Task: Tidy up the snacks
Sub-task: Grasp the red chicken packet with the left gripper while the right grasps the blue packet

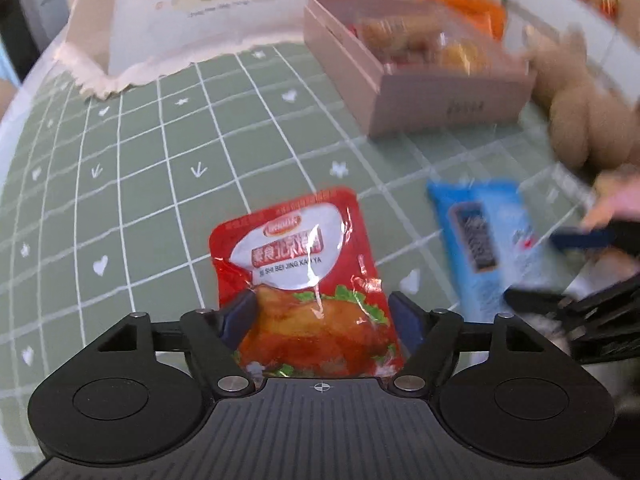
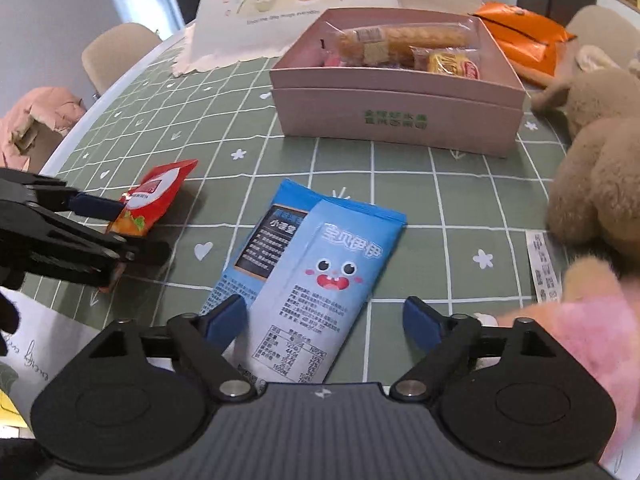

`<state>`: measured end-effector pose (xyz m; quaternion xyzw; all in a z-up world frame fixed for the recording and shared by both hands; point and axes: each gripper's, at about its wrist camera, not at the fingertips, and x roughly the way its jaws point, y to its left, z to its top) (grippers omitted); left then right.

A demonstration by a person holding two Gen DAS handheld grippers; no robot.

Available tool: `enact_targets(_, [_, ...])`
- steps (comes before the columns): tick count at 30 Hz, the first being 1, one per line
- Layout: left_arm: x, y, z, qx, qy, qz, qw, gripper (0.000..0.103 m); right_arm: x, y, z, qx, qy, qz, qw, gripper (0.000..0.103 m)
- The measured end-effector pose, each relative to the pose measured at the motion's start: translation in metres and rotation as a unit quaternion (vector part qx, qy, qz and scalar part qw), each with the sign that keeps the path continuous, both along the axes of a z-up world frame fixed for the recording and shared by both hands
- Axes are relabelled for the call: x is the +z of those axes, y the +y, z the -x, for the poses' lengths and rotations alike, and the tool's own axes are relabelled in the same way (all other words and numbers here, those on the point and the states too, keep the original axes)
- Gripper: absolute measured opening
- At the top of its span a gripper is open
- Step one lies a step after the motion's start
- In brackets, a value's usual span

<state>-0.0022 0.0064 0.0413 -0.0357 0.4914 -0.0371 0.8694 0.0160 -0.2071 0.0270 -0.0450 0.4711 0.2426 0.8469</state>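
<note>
A red snack packet (image 1: 304,276) lies on the green checked tablecloth between the fingers of my left gripper (image 1: 324,316), which is open around its near end. It also shows in the right wrist view (image 2: 154,200), with the left gripper (image 2: 104,220) beside it. A blue snack packet (image 2: 312,276) lies between the fingers of my right gripper (image 2: 326,320), which is open. The blue packet shows blurred in the left wrist view (image 1: 484,240). A pink box (image 2: 400,116) with several wrapped snacks stands farther back.
A brown plush toy (image 2: 600,168) lies at the right, a pink plush (image 2: 592,340) close to the right gripper. An orange bag (image 2: 520,40) lies behind the box. A cream food cover (image 2: 288,4) stands at the back. Paper (image 2: 40,340) lies near left.
</note>
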Motion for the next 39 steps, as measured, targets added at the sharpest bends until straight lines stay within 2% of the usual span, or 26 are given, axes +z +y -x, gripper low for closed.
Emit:
enact_targets(2, [0.012,0.015,0.009,0.03,-0.034,0.026,0.9986,0.071,-0.001,0.0,0.0,-0.001,-0.002,0.001,1.0,0.092])
enact_targets(4, [0.017,0.031,0.015,0.072,-0.057,0.035,0.9952,0.071,-0.002,0.001,0.001,-0.003,-0.007,0.0,1.0,0.095])
enact_targets(7, [0.012,0.051,0.01,0.113,-0.044,0.062,0.9907,0.07,-0.005,0.002,0.003,-0.003,-0.015,0.0,1.0,0.099])
enact_targets(9, [0.005,0.049,0.002,0.103,-0.028,0.069,0.9918,0.07,-0.006,0.004,0.004,-0.002,-0.018,0.001,1.0,0.101])
enact_targets(12, [-0.006,0.029,-0.01,0.063,-0.002,0.059,0.9963,0.071,-0.006,0.005,0.004,0.0,-0.019,0.002,1.0,0.103])
enact_targets(13, [-0.01,0.02,-0.013,0.053,0.008,0.048,0.9974,0.075,-0.006,0.005,0.004,-0.001,-0.02,0.002,1.0,0.103])
enact_targets(17, [-0.014,-0.004,-0.018,0.018,0.004,-0.01,0.9998,0.078,-0.008,0.003,0.007,0.0,-0.029,-0.003,1.0,0.103])
enact_targets(21, [-0.015,-0.016,-0.019,0.0,0.009,-0.036,0.9993,0.079,-0.008,0.003,0.009,-0.013,-0.032,-0.01,0.999,0.103])
enact_targets(22, [-0.015,-0.016,-0.019,0.004,0.008,-0.036,0.9993,0.079,-0.008,0.003,0.009,-0.02,-0.03,-0.011,0.999,0.103])
enact_targets(24, [-0.014,-0.015,-0.015,0.026,0.0,-0.031,0.9992,0.071,-0.006,0.008,0.007,-0.034,-0.019,-0.003,0.999,0.103])
enact_targets(25, [-0.012,-0.011,-0.014,0.035,-0.002,-0.025,0.9991,0.063,-0.005,0.012,0.004,-0.039,-0.009,0.004,0.999,0.103])
enact_targets(26, [-0.01,-0.004,-0.012,0.048,-0.001,-0.003,0.9988,0.057,-0.004,0.016,0.0,-0.041,0.001,0.007,0.999,0.103])
enact_targets(28, [-0.008,0.009,-0.006,0.073,0.002,0.037,0.9966,0.052,-0.001,0.024,-0.008,-0.04,0.021,0.002,0.999,0.103])
enact_targets(30, [-0.007,0.016,0.002,0.084,0.005,0.048,0.9953,0.051,-0.002,0.035,-0.012,-0.039,0.022,0.009,0.999,0.103])
enact_targets(34, [-0.003,0.013,0.013,0.081,0.013,0.025,0.9963,0.051,-0.01,0.063,-0.009,-0.016,-0.02,0.077,0.997,0.103])
enact_targets(39, [-0.006,0.007,0.013,0.078,0.018,0.039,0.996,0.054,-0.01,0.061,-0.011,0.011,-0.02,0.068,0.997,0.103])
